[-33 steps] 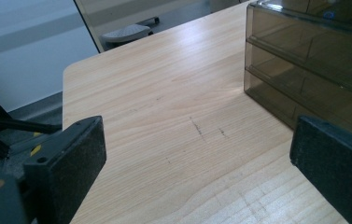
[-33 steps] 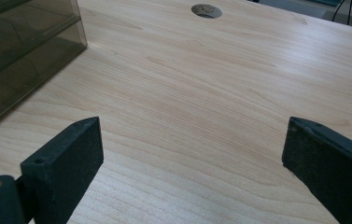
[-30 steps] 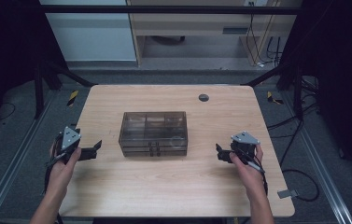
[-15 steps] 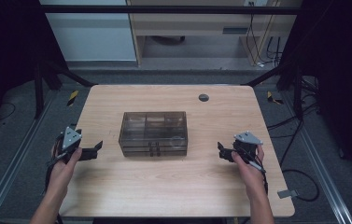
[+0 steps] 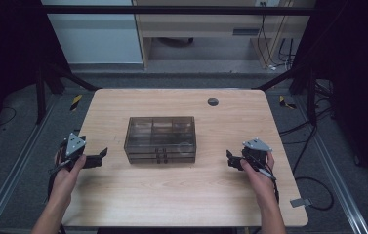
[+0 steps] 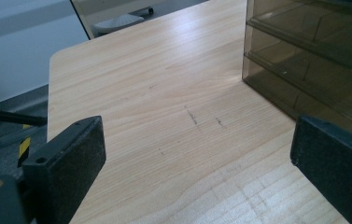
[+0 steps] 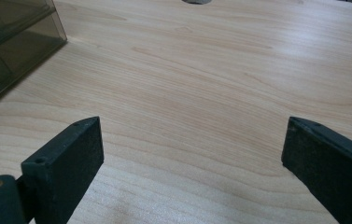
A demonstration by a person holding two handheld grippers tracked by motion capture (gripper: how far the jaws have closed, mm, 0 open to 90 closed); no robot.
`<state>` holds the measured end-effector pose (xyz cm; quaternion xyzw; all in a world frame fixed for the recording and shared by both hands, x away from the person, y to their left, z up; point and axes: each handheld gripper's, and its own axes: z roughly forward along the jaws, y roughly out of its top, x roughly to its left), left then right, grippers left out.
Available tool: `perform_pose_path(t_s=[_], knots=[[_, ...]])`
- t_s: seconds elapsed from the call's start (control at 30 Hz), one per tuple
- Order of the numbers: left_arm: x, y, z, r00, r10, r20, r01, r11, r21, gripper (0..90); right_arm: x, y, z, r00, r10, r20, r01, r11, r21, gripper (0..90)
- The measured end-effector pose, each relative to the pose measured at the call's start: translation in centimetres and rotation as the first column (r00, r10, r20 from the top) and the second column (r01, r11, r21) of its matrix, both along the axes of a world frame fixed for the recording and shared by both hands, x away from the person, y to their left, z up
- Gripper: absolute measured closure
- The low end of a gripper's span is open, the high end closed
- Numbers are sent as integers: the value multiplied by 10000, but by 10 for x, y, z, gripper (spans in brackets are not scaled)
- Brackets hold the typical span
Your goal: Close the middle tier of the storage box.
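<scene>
A smoky transparent drawer box (image 5: 160,139) stands in the middle of the wooden table (image 5: 181,195). My left gripper (image 5: 98,157) rests near the table's left edge, open, a short way left of the box. In the left gripper view the jaws stand wide apart over bare wood, with the drawer box (image 6: 313,56) at the upper right. My right gripper (image 5: 231,160) is open at the right of the box, with a gap of bare wood between. The right gripper view has the box's corner (image 7: 10,42) at the upper left.
A round cable hole (image 5: 213,102) sits in the table's far right part. Metal frame rails (image 5: 6,180) run along both sides of the table. A cabinet (image 5: 93,34) and shelves stand beyond the far edge. Cables (image 5: 313,190) lie on the floor at the right.
My right gripper has drifted slightly down and to the right, nearer the front edge. The left gripper has barely moved. The box stays in place.
</scene>
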<state>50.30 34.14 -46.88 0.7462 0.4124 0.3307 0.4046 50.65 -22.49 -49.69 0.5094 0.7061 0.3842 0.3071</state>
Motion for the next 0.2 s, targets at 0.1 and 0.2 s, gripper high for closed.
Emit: perform_pose_path(t_s=[0.1, 0.2], knots=[[0, 0, -1, 10000, 12, -85, -12, 10000, -16, 35, 0, 1, -2, 10000, 26, -92, -26, 10000, -43, 61], [1, 0, -2, 9998, 40, -202, -40, 10000, -12, 36, 1, 1, -3, 9998, 41, -177, -43, 10000, -68, 61]])
